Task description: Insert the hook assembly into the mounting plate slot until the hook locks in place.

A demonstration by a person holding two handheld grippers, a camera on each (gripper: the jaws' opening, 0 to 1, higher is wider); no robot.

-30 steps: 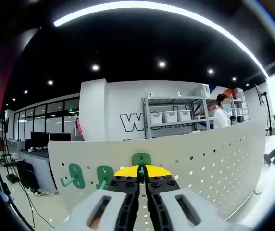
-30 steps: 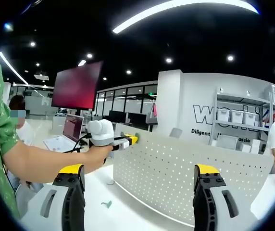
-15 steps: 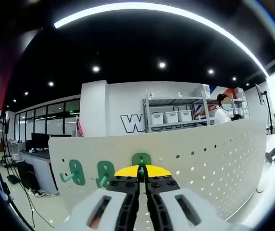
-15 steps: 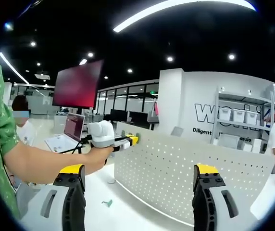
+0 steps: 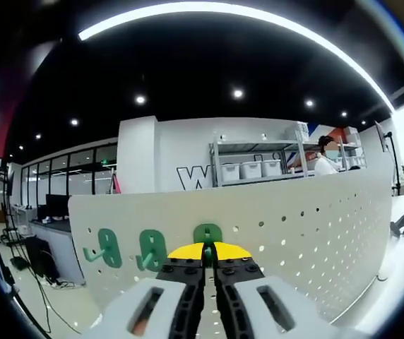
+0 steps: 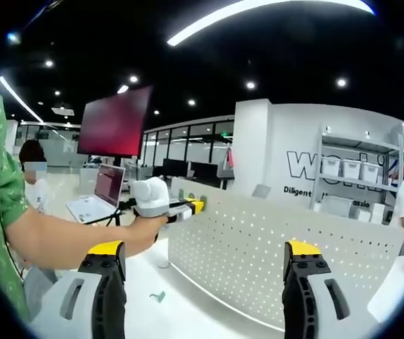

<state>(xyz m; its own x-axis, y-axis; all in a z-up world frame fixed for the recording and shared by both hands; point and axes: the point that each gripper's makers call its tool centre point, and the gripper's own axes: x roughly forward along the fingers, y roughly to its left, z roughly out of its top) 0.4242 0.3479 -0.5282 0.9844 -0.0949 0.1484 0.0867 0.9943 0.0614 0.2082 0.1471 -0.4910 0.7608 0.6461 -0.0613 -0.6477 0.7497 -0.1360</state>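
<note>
- L gripper [image 5: 203, 263], bottom centre of the left gripper view: jaws together, clamped on a green hook [image 5: 207, 236] whose top pokes up just above the yellow tips.
- Hook sits against the face of the white pegboard [image 5: 315, 226], near its top edge. Two more green hooks [image 5: 105, 248] & [image 5: 150, 248] already hang there, lower left of frame.
- R gripper [image 6: 202, 282], bottom of the right gripper view: jaws wide apart, nothing between them. Board fills mid-right; L gripper at its top left corner.
- Our read: insertion underway; can't tell if the tabs are in the holes.
- To do it well, we'd keep the hook square to the board, press straight in, then down to lock.
- No release before it seats; R gripper could steady the board if it flexes.
</note>
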